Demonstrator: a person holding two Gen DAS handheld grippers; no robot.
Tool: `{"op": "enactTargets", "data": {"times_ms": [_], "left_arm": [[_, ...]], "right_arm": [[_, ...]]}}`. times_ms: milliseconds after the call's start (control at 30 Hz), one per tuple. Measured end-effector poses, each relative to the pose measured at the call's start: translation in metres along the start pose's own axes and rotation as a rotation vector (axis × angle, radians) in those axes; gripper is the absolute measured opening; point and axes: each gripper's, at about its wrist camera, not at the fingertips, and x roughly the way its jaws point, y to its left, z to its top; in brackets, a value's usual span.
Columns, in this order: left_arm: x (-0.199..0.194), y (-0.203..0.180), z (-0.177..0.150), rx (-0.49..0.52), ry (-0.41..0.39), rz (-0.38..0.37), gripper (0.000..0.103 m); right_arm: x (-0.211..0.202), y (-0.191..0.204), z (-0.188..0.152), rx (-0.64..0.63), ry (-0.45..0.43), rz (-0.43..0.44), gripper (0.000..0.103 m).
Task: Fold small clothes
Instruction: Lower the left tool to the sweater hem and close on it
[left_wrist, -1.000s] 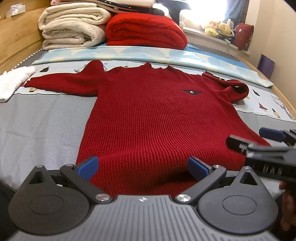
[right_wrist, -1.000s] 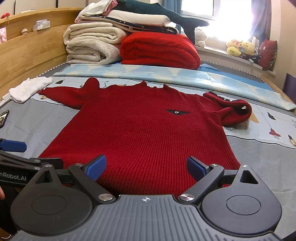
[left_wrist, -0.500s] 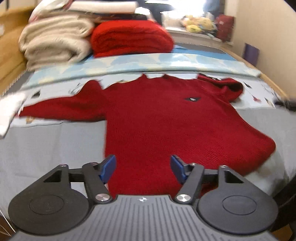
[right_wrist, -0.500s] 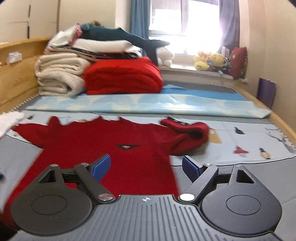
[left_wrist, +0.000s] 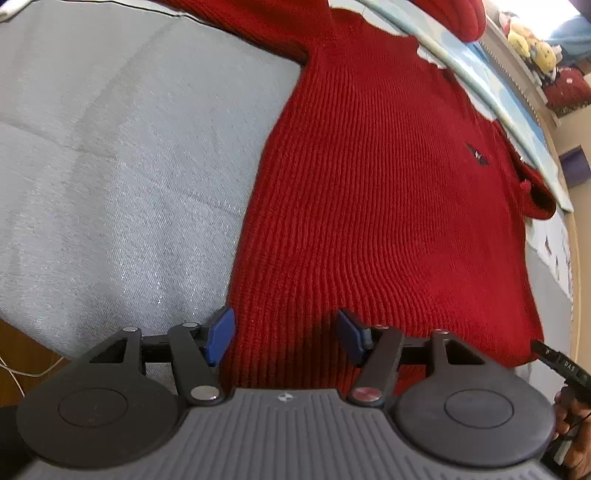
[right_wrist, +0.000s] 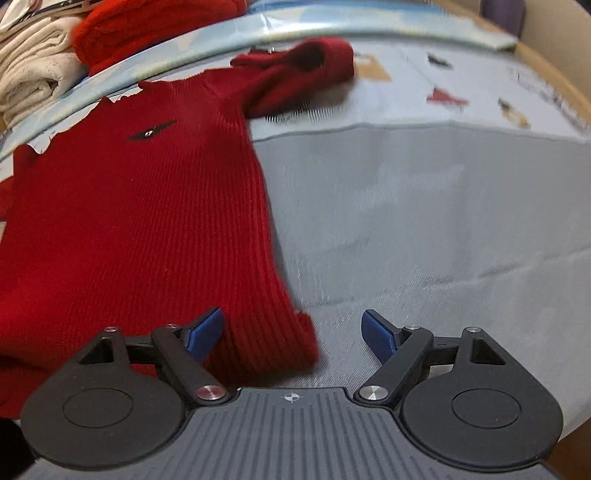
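having dropped since before, both hand-held grippers (left_wrist: 282, 338) (right_wrist: 293, 334) flanking sweater (left_wrist: 369, 192) hem corners

Bare grey sheet (right_wrist: 424, 221) flanks sweater (right_wrist: 129, 221); folded blankets (right_wrist: 33, 77) block far end.

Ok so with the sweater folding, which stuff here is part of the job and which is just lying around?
Part of the job:
- red sweater, spread flat on the grey bedsheet
- left claw, open at the hem's left corner
- right claw, open at the hem's right corner

Just lying about:
- folded red blanket
- cream blankets
- plush toys on the sill
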Motion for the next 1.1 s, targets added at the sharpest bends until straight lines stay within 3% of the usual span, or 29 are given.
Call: {"op": "enactTargets", "data": {"times_ms": [233, 367, 700, 800, 867, 900, 967, 1100], "left_arm": [[0.004, -0.005, 0.001, -0.006, 0.032, 0.045, 0.067], [0.004, -0.005, -0.005, 0.012, 0.039, 0.032, 0.067], [0.007, -0.02, -0.028, 0.179, 0.094, -0.022, 0.067], [0.005, -0.026, -0.035, 0.208, 0.077, -0.001, 0.06], [0.005, -0.031, -0.039, 0.231, 0.058, 0.011, 0.041], [0.004, -0.034, -0.041, 0.246, 0.052, 0.017, 0.037], [0.004, -0.041, -0.045, 0.276, 0.036, 0.04, 0.024], [-0.001, -0.053, -0.05, 0.328, 0.0, 0.062, 0.016]], "right_arm": [[0.003, 0.022, -0.008, -0.077, 0.066, 0.057, 0.083], [0.005, 0.031, -0.013, -0.158, 0.076, 0.039, 0.084], [-0.001, 0.041, -0.029, -0.263, 0.067, 0.027, 0.085], [0.002, 0.044, -0.036, -0.318, 0.074, 0.012, 0.085], [0.003, 0.045, -0.04, -0.34, 0.069, -0.006, 0.08], [0.003, 0.045, -0.041, -0.344, 0.062, -0.015, 0.078], [0.001, 0.041, -0.041, -0.333, 0.038, -0.033, 0.064], [-0.008, 0.028, -0.039, -0.271, -0.015, -0.035, 0.037]]}}
